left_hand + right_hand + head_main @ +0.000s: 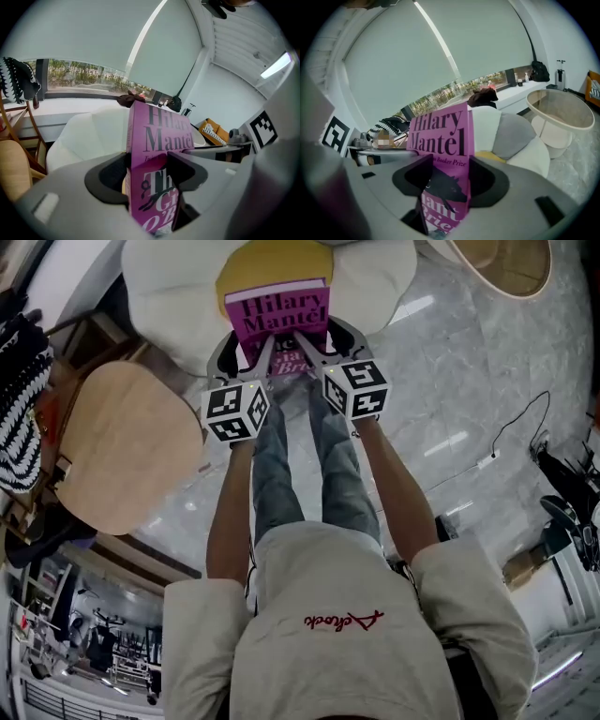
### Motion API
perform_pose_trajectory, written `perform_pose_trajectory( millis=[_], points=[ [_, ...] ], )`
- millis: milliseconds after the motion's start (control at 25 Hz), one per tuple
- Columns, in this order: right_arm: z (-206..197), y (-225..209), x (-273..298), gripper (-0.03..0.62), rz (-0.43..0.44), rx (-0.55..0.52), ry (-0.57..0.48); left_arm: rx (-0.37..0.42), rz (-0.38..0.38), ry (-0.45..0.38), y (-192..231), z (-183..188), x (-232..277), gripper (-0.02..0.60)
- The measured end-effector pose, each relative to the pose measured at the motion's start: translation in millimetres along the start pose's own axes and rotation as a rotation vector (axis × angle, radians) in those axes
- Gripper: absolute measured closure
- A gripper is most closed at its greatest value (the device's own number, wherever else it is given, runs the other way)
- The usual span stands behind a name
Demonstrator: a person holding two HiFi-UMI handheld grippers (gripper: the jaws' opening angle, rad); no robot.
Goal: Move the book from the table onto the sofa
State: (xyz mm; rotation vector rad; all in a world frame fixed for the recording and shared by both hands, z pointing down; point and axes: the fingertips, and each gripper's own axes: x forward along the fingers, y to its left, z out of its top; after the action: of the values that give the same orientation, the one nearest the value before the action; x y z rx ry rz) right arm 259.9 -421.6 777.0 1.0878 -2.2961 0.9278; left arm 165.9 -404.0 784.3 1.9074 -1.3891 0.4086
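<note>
Book (277,313), magenta Hilary Mantel paperback, clamped upright at its lower edge by left tool (249,357) and right tool (317,354), over white sofa (164,296), yellow cushion (272,263).

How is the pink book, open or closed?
Closed. The book shows covers pressed together, pinched by the left gripper and right gripper.

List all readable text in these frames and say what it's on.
"Hilary Mantel": cover of the pink book, readable in all three views.
"Booker Prize": small line under that name in the right gripper view; its start is hidden by a jaw.
"Th", "G", "O'B": title on the cover, cut off by the jaws in the left gripper view.
Red script on the sweatshirt: not surely readable.
Cubes: square markers only, no words.
</note>
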Motion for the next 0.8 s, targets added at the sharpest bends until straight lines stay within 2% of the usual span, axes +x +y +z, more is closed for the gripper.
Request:
perform_pose_trajectory(
  millis=[800],
  points=[
    [-83,-44,119,0.35,0.004,-0.007,0.059,-0.067,0.026,0.045,82,-86,96,0.313]
  ],
)
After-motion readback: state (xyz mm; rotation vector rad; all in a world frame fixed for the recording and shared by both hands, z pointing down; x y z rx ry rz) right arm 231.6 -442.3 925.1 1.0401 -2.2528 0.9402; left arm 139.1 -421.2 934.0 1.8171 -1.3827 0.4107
